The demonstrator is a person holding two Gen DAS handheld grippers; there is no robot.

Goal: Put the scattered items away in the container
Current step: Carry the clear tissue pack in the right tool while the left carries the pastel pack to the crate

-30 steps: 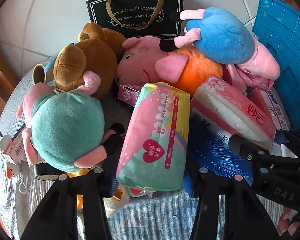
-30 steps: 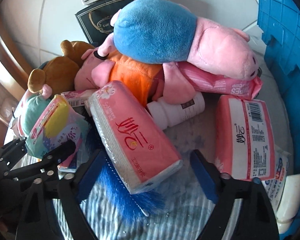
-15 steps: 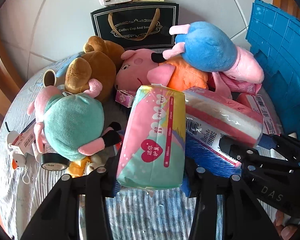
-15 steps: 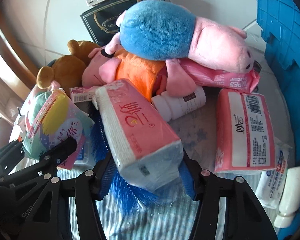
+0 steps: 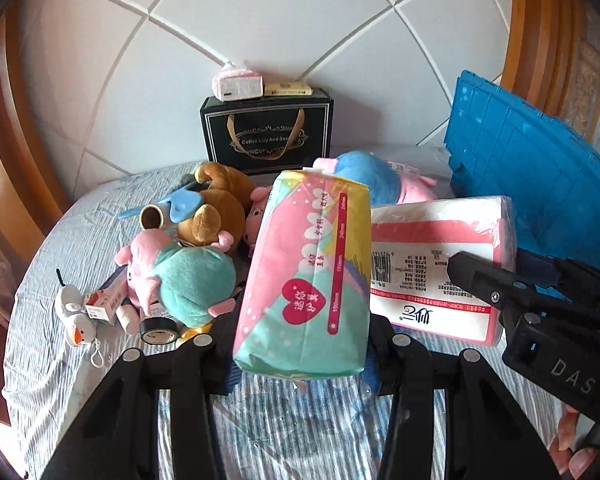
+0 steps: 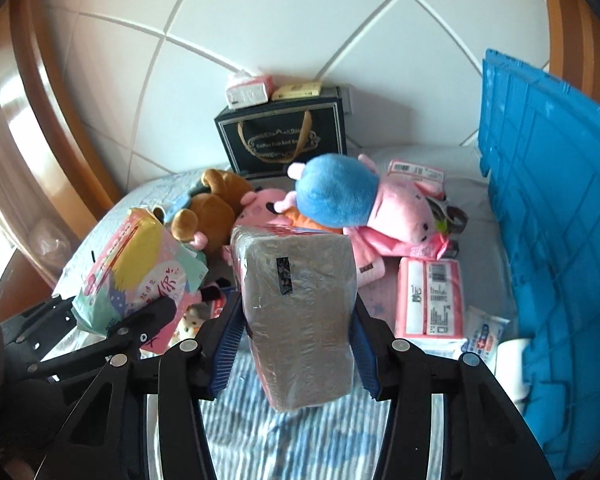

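Left tongs (image 5: 300,354) clamp a pad pack (image 5: 306,276) and right tongs (image 6: 290,350), just closing, a tissue pack (image 6: 300,316), both raised clear for the blue crate (image 6: 556,216) at three o'clock.

You held 2 packs clear of the bed: pastel sanitary-pad pack (image 5: 304,280), pink tissue pack (image 6: 300,320); blue crate (image 6: 548,240) stood right.
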